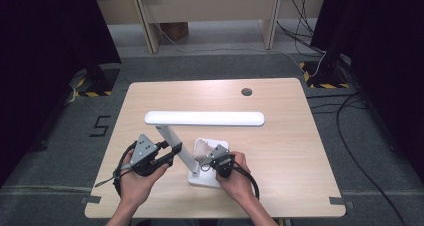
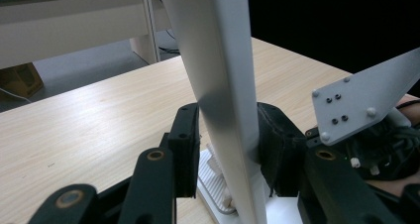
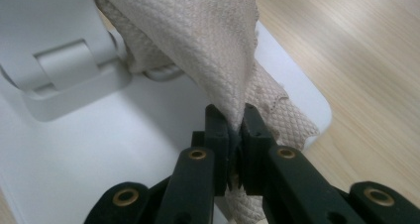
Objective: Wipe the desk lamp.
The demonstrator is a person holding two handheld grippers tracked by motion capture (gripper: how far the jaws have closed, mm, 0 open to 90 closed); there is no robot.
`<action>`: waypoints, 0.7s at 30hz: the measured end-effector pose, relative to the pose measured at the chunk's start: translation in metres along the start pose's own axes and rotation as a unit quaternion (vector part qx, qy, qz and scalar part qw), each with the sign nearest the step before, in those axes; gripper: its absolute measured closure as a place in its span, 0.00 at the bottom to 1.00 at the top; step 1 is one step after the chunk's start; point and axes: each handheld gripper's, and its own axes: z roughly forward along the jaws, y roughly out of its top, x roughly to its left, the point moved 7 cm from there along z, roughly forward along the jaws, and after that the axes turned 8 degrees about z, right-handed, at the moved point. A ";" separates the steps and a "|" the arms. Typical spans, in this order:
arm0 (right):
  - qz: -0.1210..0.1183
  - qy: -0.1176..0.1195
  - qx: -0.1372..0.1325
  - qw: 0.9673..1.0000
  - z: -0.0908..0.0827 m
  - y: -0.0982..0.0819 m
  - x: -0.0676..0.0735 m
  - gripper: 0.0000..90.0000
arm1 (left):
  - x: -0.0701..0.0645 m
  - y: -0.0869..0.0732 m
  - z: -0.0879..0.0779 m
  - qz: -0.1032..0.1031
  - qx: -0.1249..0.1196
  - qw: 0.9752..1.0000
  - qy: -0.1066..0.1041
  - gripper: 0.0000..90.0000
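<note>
A white desk lamp stands on the table, with a long bar head point(image 1: 205, 118), a slanted arm point(image 1: 172, 138) and a flat base point(image 1: 206, 180). My left gripper point(image 1: 171, 152) is shut on the lamp arm point(image 2: 223, 85), a black pad point(image 2: 185, 144) pressed against each side just above the base. A beige woven cloth point(image 1: 202, 149) lies bunched on the base by the hinge. My right gripper point(image 1: 208, 159) is shut on a fold of the cloth point(image 3: 213, 40), its jaws point(image 3: 236, 122) pinched together over the white base point(image 3: 109, 149).
The wooden table point(image 1: 280, 136) has a round cable hole point(image 1: 246, 92) at the back. Beyond it stand bench legs point(image 1: 150, 26), and cables point(image 1: 350, 116) lie on the floor to the right. The right gripper's grey plate point(image 2: 366, 100) is close to the lamp arm.
</note>
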 end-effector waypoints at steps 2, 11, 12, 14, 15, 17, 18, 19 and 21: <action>0.003 -0.006 -0.003 1.000 -0.001 -0.002 -0.005 0.95 | 0.000 0.000 0.000 -0.001 -0.001 1.000 0.000 0.69; 0.026 -0.029 0.003 0.999 -0.007 -0.015 -0.029 0.95 | 0.000 0.000 0.000 0.003 0.000 1.000 0.001 0.69; 0.029 -0.032 0.005 0.999 -0.007 -0.016 -0.032 0.95 | 0.000 0.000 0.000 0.004 0.000 1.000 0.001 0.69; 0.037 -0.041 0.007 0.998 -0.009 -0.017 -0.037 0.95 | 0.000 0.000 0.000 0.004 0.001 1.000 0.001 0.69; 0.039 -0.045 0.004 0.998 -0.010 -0.016 -0.041 0.95 | 0.000 0.000 0.000 0.004 0.001 1.000 0.001 0.69; 0.054 -0.050 -0.001 0.997 -0.013 -0.013 -0.047 0.95 | -0.001 0.000 0.000 0.005 0.002 1.000 0.002 0.69; 0.059 -0.051 -0.008 0.997 -0.015 -0.010 -0.050 0.95 | -0.001 0.000 0.000 0.005 0.003 1.000 0.002 0.69; 0.064 -0.048 -0.015 0.997 -0.016 -0.005 -0.051 0.95 | -0.001 0.000 0.000 0.005 0.003 1.000 0.002 0.69; 0.069 -0.049 -0.024 0.996 -0.019 0.005 -0.052 0.95 | -0.001 0.000 -0.001 0.005 0.003 1.000 0.002 0.69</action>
